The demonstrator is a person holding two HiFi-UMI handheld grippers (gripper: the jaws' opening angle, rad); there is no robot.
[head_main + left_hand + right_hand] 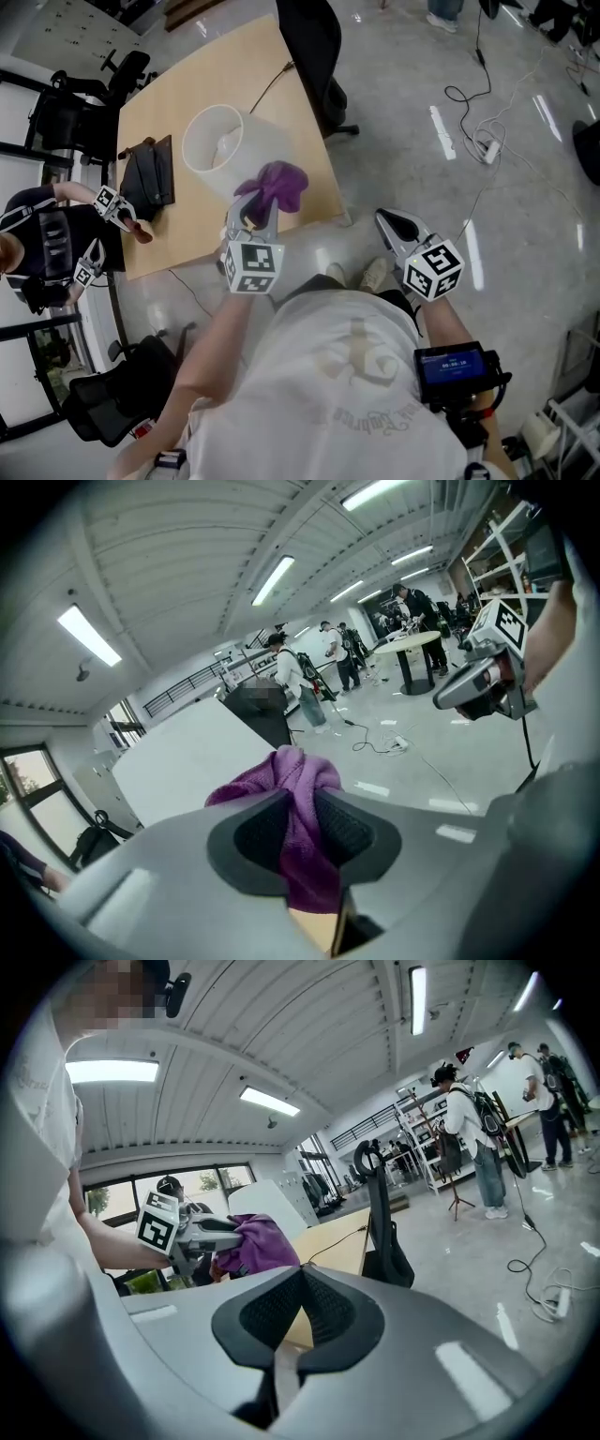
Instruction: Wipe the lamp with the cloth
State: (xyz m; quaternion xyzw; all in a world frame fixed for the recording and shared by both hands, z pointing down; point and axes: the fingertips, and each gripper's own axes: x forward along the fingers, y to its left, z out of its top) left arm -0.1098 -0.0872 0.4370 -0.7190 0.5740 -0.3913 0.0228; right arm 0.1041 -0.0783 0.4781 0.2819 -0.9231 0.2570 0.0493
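Firmly, the left gripper (298, 810) is pinching a fluffy purple cloth (277, 184) beside a white cylindrical lamp (217, 142); the right gripper (300, 1283) is sitting closed, empty.

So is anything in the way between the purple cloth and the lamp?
No, nothing visible is in the way. The left claw pinches the purple cloth right beside the lamp on the table, with no other thing between them. Whether the cloth already touches the lamp's white shade can't be told.
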